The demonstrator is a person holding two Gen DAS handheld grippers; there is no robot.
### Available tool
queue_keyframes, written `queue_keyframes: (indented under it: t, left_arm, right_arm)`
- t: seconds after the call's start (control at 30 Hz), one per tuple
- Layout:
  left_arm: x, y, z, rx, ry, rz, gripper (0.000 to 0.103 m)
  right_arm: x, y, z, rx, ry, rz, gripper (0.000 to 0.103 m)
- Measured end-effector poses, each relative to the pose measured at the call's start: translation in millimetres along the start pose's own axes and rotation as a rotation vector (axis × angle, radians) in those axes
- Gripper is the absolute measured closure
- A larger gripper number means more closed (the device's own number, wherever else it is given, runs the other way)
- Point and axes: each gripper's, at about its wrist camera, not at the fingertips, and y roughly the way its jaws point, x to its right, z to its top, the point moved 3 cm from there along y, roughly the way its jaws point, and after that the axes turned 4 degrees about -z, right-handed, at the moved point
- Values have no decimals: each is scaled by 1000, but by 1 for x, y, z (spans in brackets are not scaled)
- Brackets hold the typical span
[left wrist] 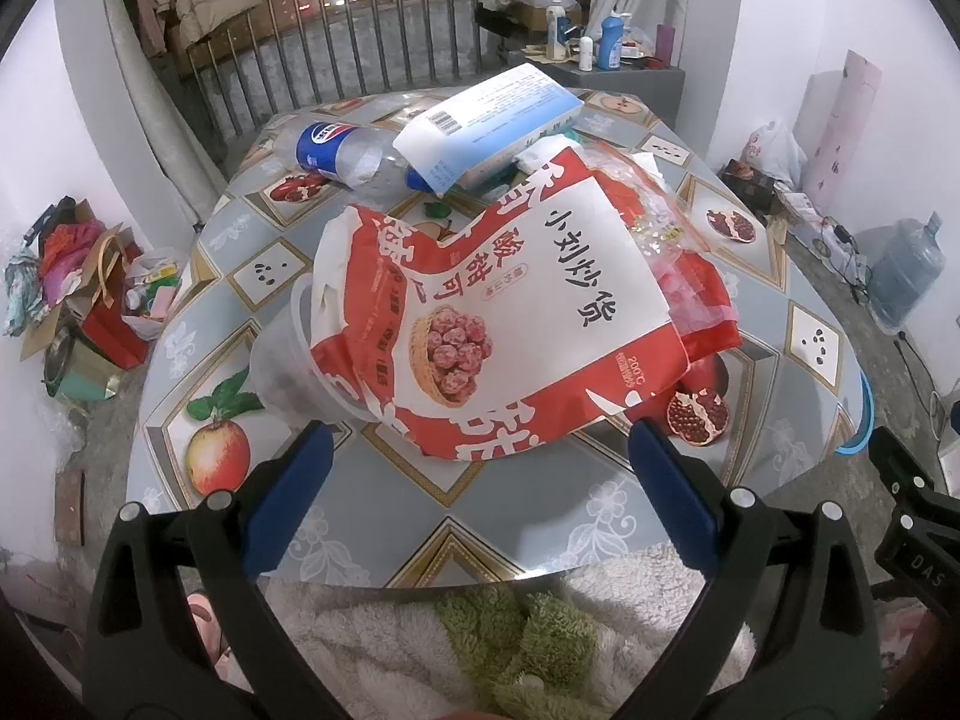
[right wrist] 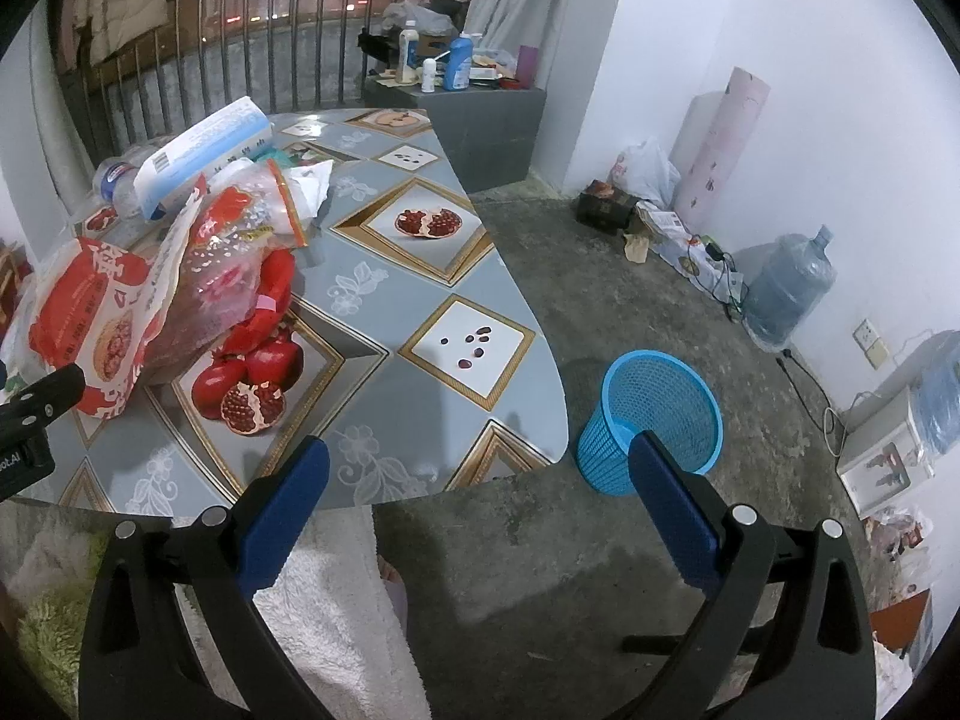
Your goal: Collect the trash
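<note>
A heap of trash lies on the round table: a red and white paper snack bag, a clear plastic cup under its left edge, a crushed Pepsi bottle, a white and blue box and a clear wrapper. My left gripper hangs open just short of the bag's near edge, with nothing between its fingers. My right gripper is open over the table's near right rim, empty. A blue mesh wastebasket stands on the floor right of the table. The snack bag shows at left.
A person's fluffy white robe fills the space below the table's near edge. Clutter and bags sit on the floor at left. A large water jug, a paper roll and cables line the right wall. A metal railing runs behind the table.
</note>
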Motion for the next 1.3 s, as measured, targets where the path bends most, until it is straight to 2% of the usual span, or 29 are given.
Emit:
queue_keyframes:
  t: [1.3]
  left_arm:
    - [1,4,0,-4,1,-3,9]
  right_arm:
    - [-6,2,3,-3,-2,-3,6]
